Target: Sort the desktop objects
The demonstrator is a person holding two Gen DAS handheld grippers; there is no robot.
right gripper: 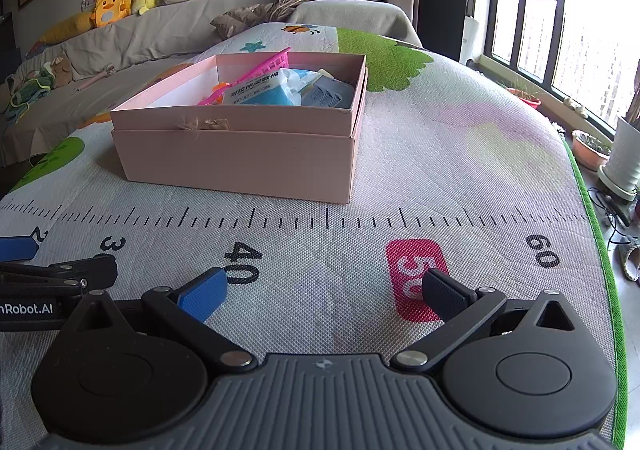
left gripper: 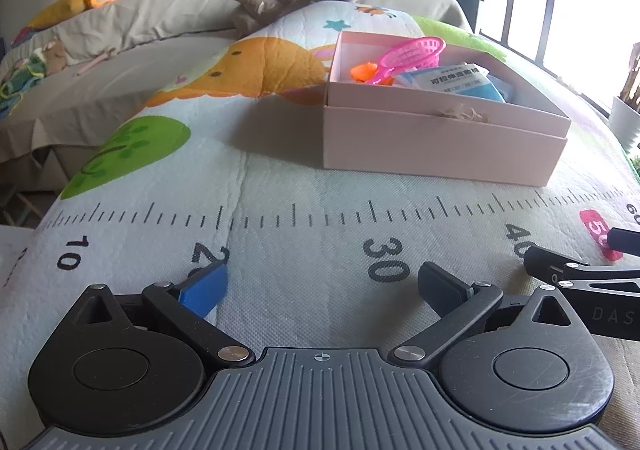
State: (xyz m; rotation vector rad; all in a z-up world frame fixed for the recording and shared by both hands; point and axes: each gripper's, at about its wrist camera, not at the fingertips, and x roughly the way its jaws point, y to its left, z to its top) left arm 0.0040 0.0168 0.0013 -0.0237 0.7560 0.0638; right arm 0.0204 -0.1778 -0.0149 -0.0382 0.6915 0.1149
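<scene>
While both claws hover low over the near edge of the mat, nothing loose shows on the bare surface in front of them, so the sorting looks close to done, or a further item lies out of view. The left claw has its fingers spread wide and holds nothing; the right claw is likewise spread and empty. They sit side by side, near each other, each catching the other's edge in its own view.

To do this step well, I would judge that either claw should first look around for anything not yet boxed, then come at it with fingers apart as they are, close squarely, and lift clear of the wall before carrying over.

The box stands on the mat beyond the printed ruler, well apart from both claws, its top open. It seems to sit nested in its own lid or a second tray, and a frayed patch marks the near rim. Inside, a pink net leans with its hoop up over the far wall, an orange toy lies beside its handle, a blue-and-white packet with printed characters rests in the middle, and a grey item sits toward the right end. The left part of the box floor looks bare, so any drop would best go there.
</scene>
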